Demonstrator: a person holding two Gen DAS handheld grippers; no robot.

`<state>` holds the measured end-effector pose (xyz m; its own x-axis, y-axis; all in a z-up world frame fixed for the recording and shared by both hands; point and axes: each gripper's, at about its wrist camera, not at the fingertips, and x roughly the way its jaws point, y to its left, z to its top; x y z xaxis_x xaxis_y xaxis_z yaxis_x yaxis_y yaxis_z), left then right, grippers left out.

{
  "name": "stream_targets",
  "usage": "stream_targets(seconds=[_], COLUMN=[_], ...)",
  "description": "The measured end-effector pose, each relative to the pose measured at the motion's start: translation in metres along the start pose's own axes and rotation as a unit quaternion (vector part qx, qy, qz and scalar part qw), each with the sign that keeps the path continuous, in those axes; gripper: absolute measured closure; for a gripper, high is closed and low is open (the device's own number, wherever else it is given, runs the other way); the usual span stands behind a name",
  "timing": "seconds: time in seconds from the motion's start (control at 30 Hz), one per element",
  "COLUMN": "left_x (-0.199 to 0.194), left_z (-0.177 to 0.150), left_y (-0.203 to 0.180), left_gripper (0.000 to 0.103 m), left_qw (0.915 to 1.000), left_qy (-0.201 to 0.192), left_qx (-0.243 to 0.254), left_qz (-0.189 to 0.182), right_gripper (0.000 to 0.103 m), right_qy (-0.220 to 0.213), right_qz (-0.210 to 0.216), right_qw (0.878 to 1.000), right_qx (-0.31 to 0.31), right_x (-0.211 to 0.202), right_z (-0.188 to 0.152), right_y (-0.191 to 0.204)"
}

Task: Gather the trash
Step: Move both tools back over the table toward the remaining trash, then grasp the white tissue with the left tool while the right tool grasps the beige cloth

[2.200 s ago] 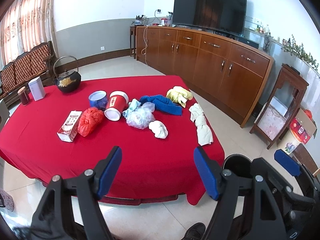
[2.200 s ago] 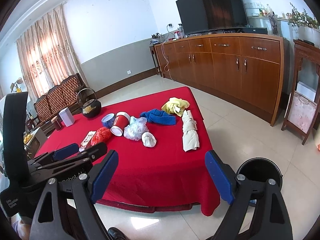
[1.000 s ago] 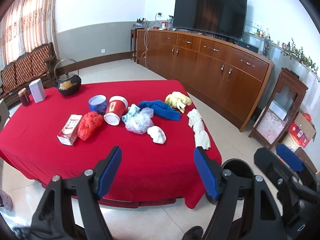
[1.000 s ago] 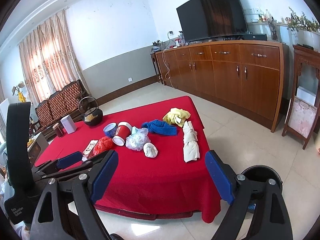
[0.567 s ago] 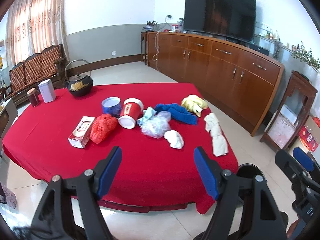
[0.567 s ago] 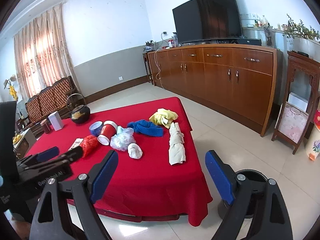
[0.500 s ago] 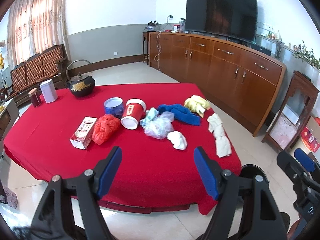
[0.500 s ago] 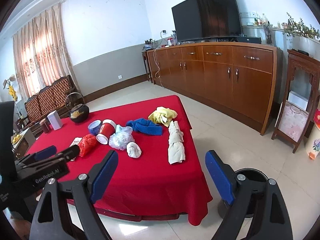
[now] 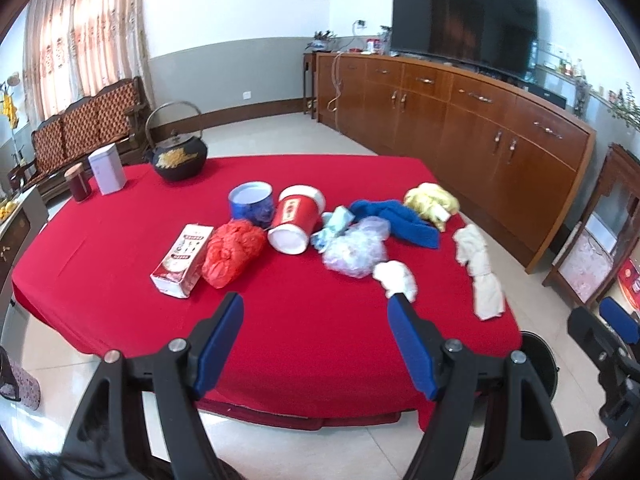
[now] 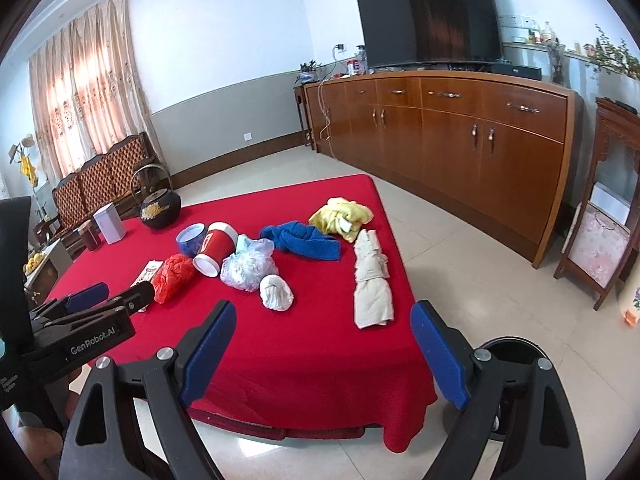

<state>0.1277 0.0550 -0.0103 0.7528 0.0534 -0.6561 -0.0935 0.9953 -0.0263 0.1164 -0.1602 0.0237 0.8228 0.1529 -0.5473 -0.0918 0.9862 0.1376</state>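
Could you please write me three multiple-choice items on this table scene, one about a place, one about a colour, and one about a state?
1. Where does the white wad lie?
A. Beside the teapot
B. Just in front of the clear plastic bag
C. On the floor

2. What colour is the crumpled bag beside the carton?
A. Red
B. Green
C. Black

3. How is the red cup sitting?
A. Upright
B. Tipped on its side
C. Held in tongs

Answers: 1 B, the wad sits close before the bag. 2 A, the crumpled bag is red. 3 B, its round end faces the camera; both tongs are open and empty.
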Motion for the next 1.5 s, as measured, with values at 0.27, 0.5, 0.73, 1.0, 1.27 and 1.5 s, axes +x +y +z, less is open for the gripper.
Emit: stream_targets(seconds=[0.27, 0.5, 0.73, 1.0, 1.27, 1.5], left_x=[0.035, 0.064, 0.093, 0.111, 0.126, 0.138], left_z=[0.004, 0.006, 0.007, 0.008, 0.010, 0.008], left_y=[0.026, 0.037, 0.017, -0.024, -0.063, -0.079], left_gripper=[0.027, 0.027, 0.027, 0.027, 0.027, 0.027], left_qw=[0.9992, 0.9980, 0.9977, 0.9966, 0.9941, 0.9925], left_qy=[0.023, 0.044, 0.063, 0.078, 0.090, 0.099], left_qx=[-0.019, -0.028, -0.014, 0.006, 0.025, 0.034], left_qz=[0.026, 0.034, 0.020, -0.027, -0.056, -0.062], right_gripper=[0.013, 0.013, 0.013, 0.013, 0.013, 0.013], right_qy=[0.025, 0.045, 0.060, 0.072, 0.091, 0.096], right_qz=[0.018, 0.013, -0.010, -0.033, -0.035, -0.030], right_qw=[1.000, 0.999, 0.998, 0.996, 0.994, 0.994], right_qx=[-0.004, 0.000, 0.017, 0.038, 0.051, 0.051], right_x=[0.044, 0.082, 0.113, 0.144, 0.177, 0.201], right_z=[0.005, 0.006, 0.009, 0.012, 0.009, 0.011], right_y=[0.011, 0.006, -0.020, -0.052, -0.072, -0.082])
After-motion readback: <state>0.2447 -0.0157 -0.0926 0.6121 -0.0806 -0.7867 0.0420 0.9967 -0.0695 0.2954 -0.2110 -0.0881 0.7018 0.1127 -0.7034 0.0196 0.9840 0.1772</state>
